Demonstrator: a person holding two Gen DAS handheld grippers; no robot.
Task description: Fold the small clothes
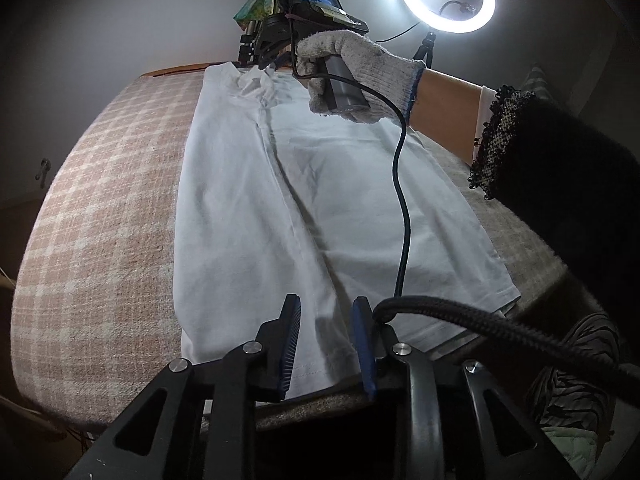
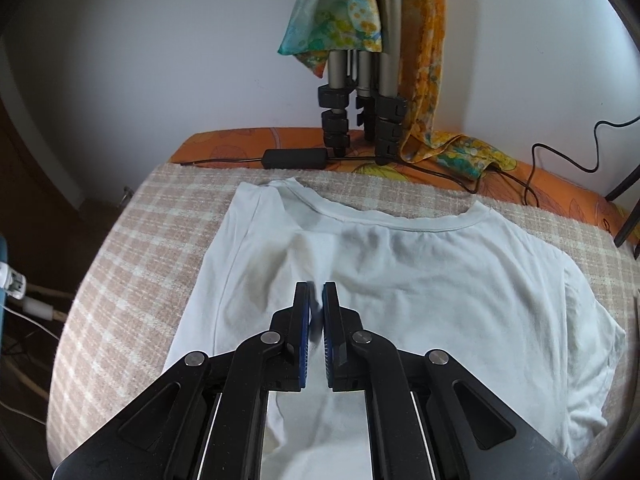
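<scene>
Both grippers hover over the white T-shirt [image 2: 400, 280] — left gripper [image 1: 326, 344] parted, right gripper [image 2: 318, 332] nearly closed, seemingly holding nothing.

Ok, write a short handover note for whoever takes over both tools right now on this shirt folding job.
Left tool: open, poised over the hem of the white T-shirt, gripping nothing.
Right tool: fingers nearly closed over the shirt's chest; whether they pinch fabric is unclear.
The shirt lies on the checked blanket, collar toward the wall.
Done: one long side looks folded inward, leaving a lengthwise crease.
Left: probably the other side, then fold hem toward collar.
</scene>
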